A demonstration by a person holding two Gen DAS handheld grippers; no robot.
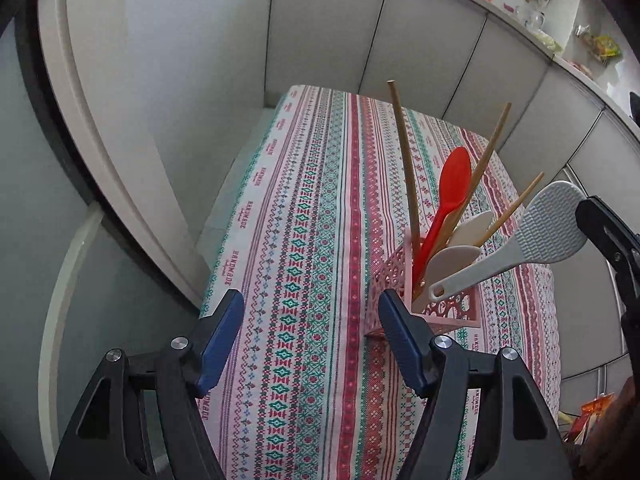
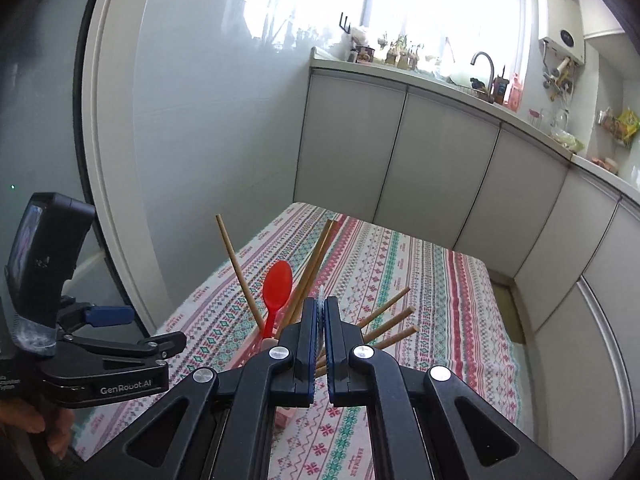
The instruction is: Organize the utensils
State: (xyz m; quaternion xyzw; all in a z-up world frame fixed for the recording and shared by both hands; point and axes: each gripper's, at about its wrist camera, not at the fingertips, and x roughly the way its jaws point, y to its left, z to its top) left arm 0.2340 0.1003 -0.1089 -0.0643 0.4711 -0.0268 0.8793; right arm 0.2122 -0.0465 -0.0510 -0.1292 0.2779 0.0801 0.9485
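A pink perforated holder (image 1: pixel 448 304) stands on the patterned tablecloth (image 1: pixel 304 240). It holds several wooden chopsticks (image 1: pixel 404 160), a red spoon (image 1: pixel 450 196) and cream spatulas (image 1: pixel 452 264). My right gripper (image 2: pixel 320 308) is shut on the head of a white rice paddle (image 1: pixel 552 224), seen edge-on between its pads (image 2: pixel 320 300), and holds it tilted with the handle end (image 1: pixel 440 290) at the holder's rim. The right gripper shows at the right edge of the left wrist view (image 1: pixel 612 240). My left gripper (image 1: pixel 312 312) is open and empty, just left of the holder.
White cabinet doors (image 2: pixel 440 168) run behind and to the right of the table. A counter with a sink faucet (image 2: pixel 484 68) and clutter sits above them. A white door frame (image 1: pixel 100 120) stands at the left. The left gripper shows at lower left in the right wrist view (image 2: pixel 108 316).
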